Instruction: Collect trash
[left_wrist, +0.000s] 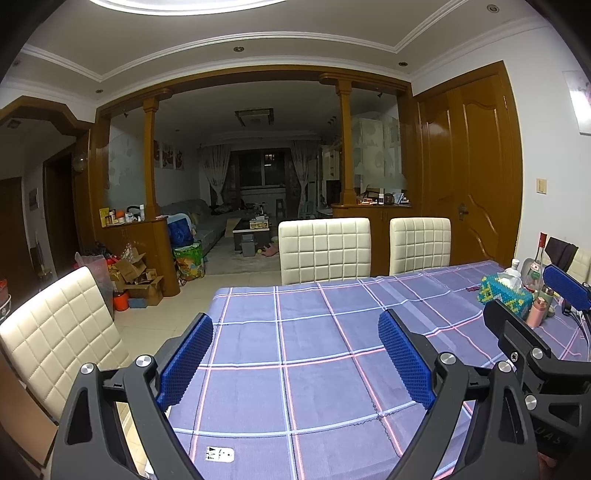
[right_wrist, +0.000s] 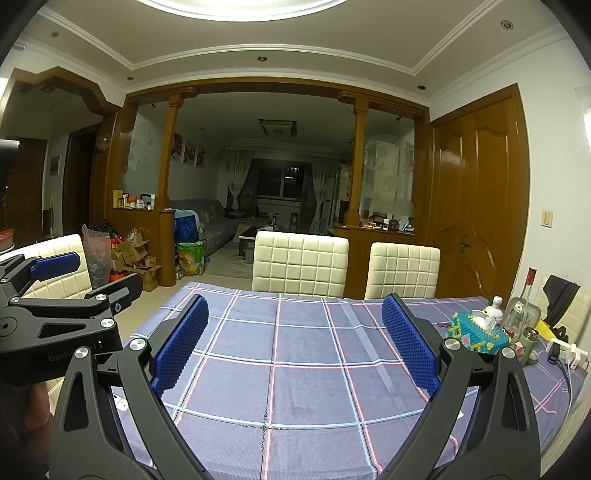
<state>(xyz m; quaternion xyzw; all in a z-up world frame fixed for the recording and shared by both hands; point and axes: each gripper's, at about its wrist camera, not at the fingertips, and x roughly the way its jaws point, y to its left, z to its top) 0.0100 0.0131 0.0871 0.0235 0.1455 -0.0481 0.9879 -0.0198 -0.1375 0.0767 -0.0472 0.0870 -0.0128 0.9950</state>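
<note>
Both black hand-held grippers, left gripper (left_wrist: 295, 354) and right gripper (right_wrist: 295, 343), hung agape and empty over the purple plaid tablecloth (left_wrist: 314, 369); no obvious trash showed there, so scanning first seemed wise.

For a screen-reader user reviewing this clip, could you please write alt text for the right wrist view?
The right gripper is held open and empty over a table with a purple plaid cloth. The left gripper, also open, shows at the left edge. At the far right stand a beaded tissue box and bottles; two cream chairs face a dim living room.
</note>
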